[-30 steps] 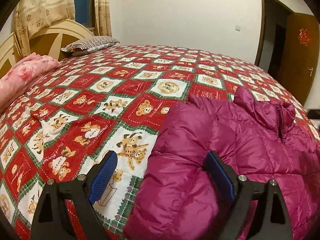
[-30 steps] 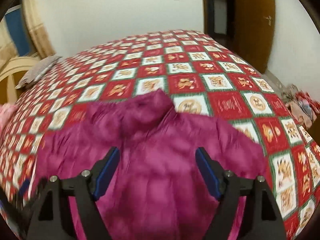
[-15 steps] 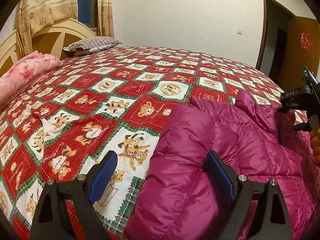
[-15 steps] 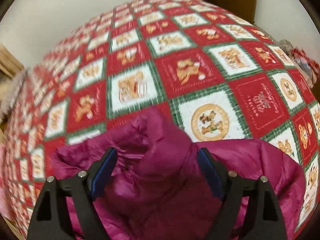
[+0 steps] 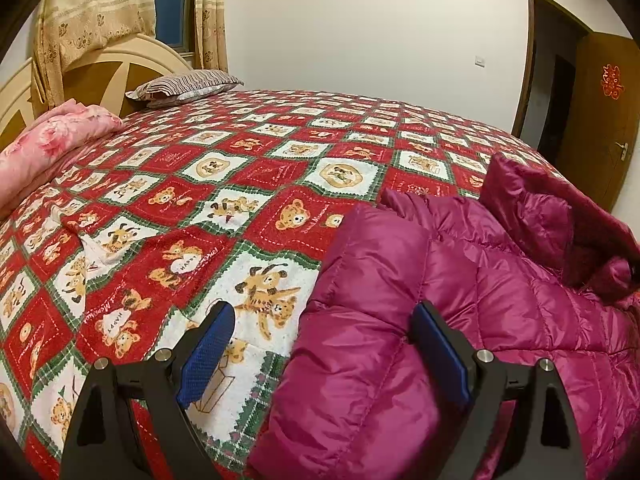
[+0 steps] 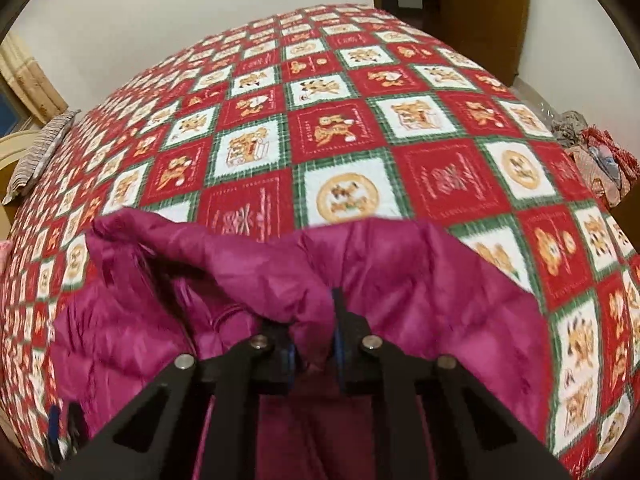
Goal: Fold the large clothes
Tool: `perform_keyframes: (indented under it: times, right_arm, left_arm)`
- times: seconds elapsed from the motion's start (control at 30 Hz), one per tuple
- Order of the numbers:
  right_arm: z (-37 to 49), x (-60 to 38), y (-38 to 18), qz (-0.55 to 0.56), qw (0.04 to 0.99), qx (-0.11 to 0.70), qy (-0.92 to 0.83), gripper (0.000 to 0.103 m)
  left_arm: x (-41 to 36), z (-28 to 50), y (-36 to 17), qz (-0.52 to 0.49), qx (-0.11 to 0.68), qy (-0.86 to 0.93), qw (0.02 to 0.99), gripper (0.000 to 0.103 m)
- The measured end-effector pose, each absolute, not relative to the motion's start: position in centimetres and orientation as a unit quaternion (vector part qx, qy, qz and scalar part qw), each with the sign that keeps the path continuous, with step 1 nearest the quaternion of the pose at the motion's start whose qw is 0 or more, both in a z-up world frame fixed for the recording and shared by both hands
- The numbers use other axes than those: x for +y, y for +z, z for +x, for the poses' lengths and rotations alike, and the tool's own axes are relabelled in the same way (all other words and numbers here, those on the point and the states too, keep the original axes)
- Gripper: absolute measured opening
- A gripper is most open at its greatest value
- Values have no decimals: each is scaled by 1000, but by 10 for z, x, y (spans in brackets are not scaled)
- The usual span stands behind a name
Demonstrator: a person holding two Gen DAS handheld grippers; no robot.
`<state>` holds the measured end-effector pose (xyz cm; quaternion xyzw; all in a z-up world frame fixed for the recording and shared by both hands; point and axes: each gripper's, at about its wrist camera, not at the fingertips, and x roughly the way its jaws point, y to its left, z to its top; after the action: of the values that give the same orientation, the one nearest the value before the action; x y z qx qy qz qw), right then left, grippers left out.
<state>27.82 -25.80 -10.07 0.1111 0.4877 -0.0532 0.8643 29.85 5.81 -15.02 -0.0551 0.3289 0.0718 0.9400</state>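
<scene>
A magenta puffer jacket (image 5: 460, 304) lies on the bed, with a sleeve folded over its body and the collar standing up at the far right. My left gripper (image 5: 320, 340) is open and hovers over the jacket's left edge; one blue pad is over the quilt, the other over the folded sleeve. In the right wrist view the jacket (image 6: 420, 280) fills the lower half. My right gripper (image 6: 314, 332) is shut on the jacket's collar, with fabric bunched between its pads.
The bed carries a red, white and green bear-pattern quilt (image 5: 248, 184). A pink folded blanket (image 5: 48, 148) and a striped pillow (image 5: 184, 86) lie by the headboard. A brown door (image 5: 600, 128) stands at the right. A pile of clothes (image 6: 592, 156) lies beyond the bed.
My right gripper moved forward to the collar and closed on it. My left gripper stayed open in place.
</scene>
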Motion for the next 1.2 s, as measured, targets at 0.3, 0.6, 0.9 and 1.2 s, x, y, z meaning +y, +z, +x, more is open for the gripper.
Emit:
perform_keyframes:
  times: [0.3,0.6,0.9,1.2]
  right_arm:
    - [247,-274,-145,117,902,409,-76,15]
    - [238,-272,-143,126,916,375,-71,24]
    - [231,-276,-144,134,920,362,-65,30]
    - [229,-278,-144,143,920,359,-59,31]
  left_arm:
    - [51,303,-150,-37,357,33,933,91]
    - [-25,336,-67,-7,325,-85,942,91]
    - [-96,399,-78,-5,377,-76,923,91]
    - [-113,414,-116,16,436,-43,899,91]
